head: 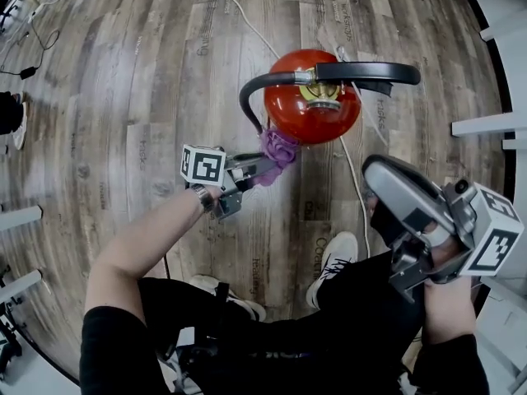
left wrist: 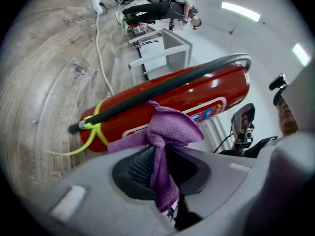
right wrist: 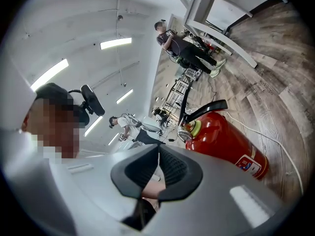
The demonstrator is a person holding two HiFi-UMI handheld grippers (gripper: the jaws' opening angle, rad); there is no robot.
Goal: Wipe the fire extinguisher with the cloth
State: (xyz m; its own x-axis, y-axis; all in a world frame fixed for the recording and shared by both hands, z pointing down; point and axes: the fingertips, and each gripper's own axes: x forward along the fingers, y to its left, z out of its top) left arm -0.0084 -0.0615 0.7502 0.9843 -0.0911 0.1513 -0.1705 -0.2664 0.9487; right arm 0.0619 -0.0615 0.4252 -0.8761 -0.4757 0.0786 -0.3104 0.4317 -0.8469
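A red fire extinguisher (head: 311, 97) stands upright on the wooden floor, its black hose (head: 251, 89) curving down its left side. My left gripper (head: 263, 167) is shut on a purple cloth (head: 276, 151), which lies bunched against the cylinder's near left side. In the left gripper view the cloth (left wrist: 170, 129) is pinched between the pads and rests on the red body (left wrist: 197, 95) just under the hose (left wrist: 162, 90). My right gripper (head: 375, 171) hovers to the extinguisher's right, apart from it, shut with nothing between its jaws. The right gripper view shows the extinguisher (right wrist: 226, 141) beyond the closed gripper (right wrist: 158, 168).
A white cable (head: 235, 11) runs over the floor past the extinguisher. White furniture legs (head: 486, 122) stand at the right. My own shoe (head: 333, 262) and legs are below. A yellow-green tie (left wrist: 93, 129) binds the hose end. Other people (right wrist: 182, 45) stand far off.
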